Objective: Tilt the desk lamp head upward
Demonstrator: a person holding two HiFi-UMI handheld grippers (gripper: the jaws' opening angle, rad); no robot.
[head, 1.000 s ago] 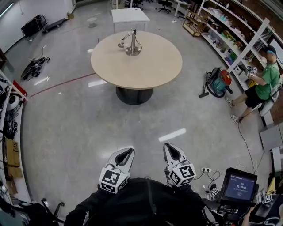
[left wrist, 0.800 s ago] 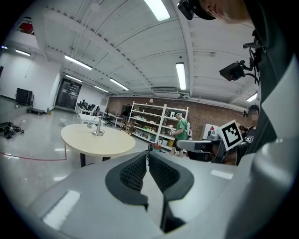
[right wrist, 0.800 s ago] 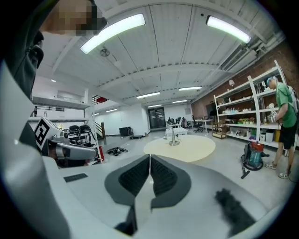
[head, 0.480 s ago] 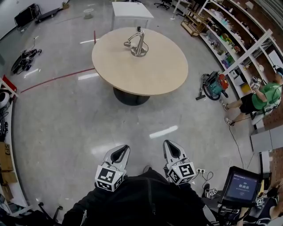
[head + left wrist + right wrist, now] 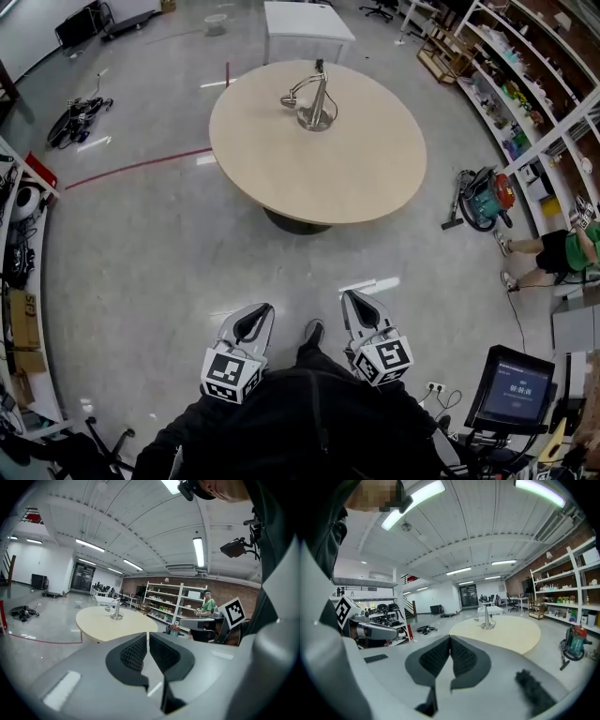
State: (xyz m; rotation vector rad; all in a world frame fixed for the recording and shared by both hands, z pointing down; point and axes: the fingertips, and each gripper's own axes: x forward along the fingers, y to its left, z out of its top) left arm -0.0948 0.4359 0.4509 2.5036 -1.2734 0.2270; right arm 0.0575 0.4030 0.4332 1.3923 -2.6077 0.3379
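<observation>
The desk lamp (image 5: 314, 97) stands at the far side of the round counter (image 5: 281, 183), well apart from both tongs. The left tongs (image 5: 253, 323) and right tongs (image 5: 364, 317) are closed and empty, probably because nothing is in reach yet.

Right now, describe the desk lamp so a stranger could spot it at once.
Find the big round beige table mid-room. Near its far edge stands the desk lamp: the only thing on it, silver, with a round base and a bent neck.
</observation>
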